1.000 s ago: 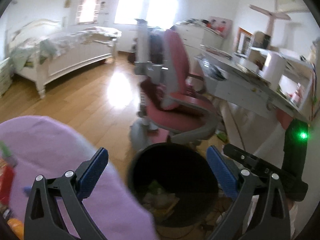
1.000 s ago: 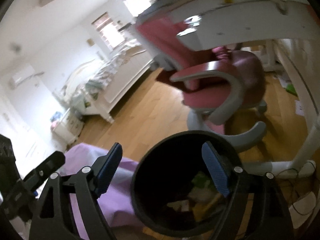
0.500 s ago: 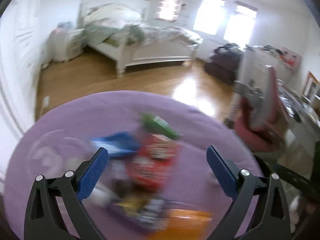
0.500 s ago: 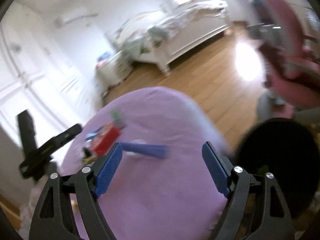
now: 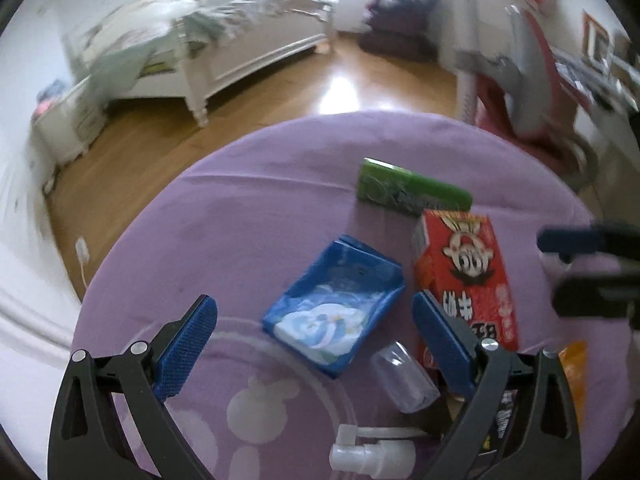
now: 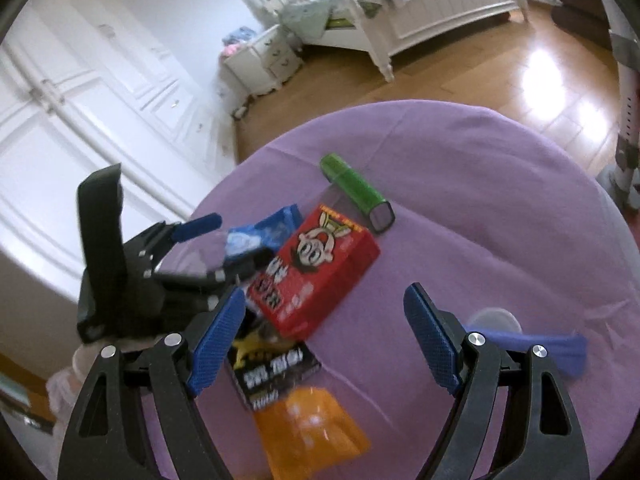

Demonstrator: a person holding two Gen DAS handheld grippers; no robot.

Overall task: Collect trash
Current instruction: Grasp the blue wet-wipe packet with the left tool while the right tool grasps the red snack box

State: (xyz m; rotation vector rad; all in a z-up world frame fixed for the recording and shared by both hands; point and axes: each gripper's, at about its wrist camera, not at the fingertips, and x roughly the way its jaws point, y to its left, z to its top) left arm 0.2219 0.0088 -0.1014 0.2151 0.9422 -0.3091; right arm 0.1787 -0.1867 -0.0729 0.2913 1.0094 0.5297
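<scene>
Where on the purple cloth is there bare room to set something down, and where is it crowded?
Bare: the purple cloth right of the green box and red box, and the far side beyond the blue packet. Crowded: the cluster around the red box, black packet and orange wrapper.

daylight from windows | floor glare | edges blurred, perhaps motion

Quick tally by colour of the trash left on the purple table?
Red: 1, carton
Green: 1, box
Blue: 2, crushed carton, flat strip
Orange: 1, wrapper
Black: 1, packet
Clear: 1, cap
White: 1, spray nozzle
Total: 8
</scene>
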